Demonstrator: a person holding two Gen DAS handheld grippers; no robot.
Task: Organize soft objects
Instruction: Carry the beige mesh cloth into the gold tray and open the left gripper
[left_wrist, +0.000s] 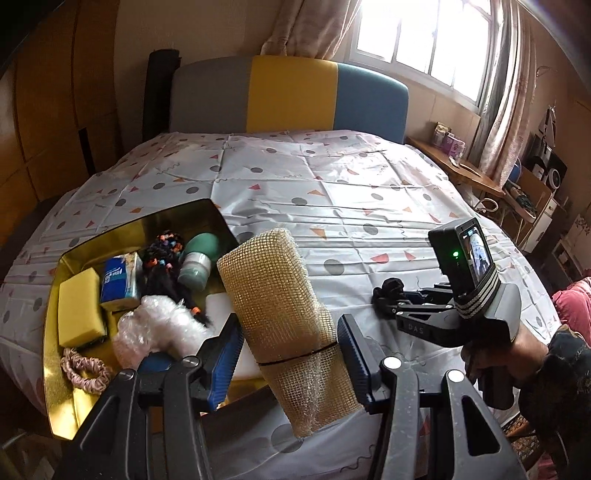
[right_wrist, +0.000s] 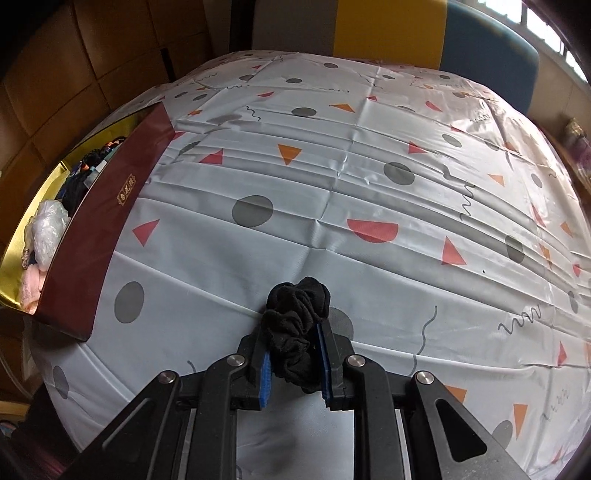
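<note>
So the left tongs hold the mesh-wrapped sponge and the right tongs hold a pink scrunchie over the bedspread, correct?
Not quite: the scrunchie in the right tongs is black, not pink, as the right wrist view shows. The left tongs do hold the mesh-wrapped sponge over the bedspread.

The cloth (right_wrist: 369, 192) on the counter is pale grey with grey dots, red and orange triangles and thin wavy lines. The box (left_wrist: 59, 280) is gold inside and dark red (right_wrist: 107, 221) outside. The sponge (left_wrist: 79, 306) is yellow, the mesh pad (left_wrist: 280, 306) is beige, the scrunchie (right_wrist: 295, 332) is black. The gripper pads (right_wrist: 266, 380) are blue. The headboard (left_wrist: 291, 92) is grey, yellow and blue.
</note>
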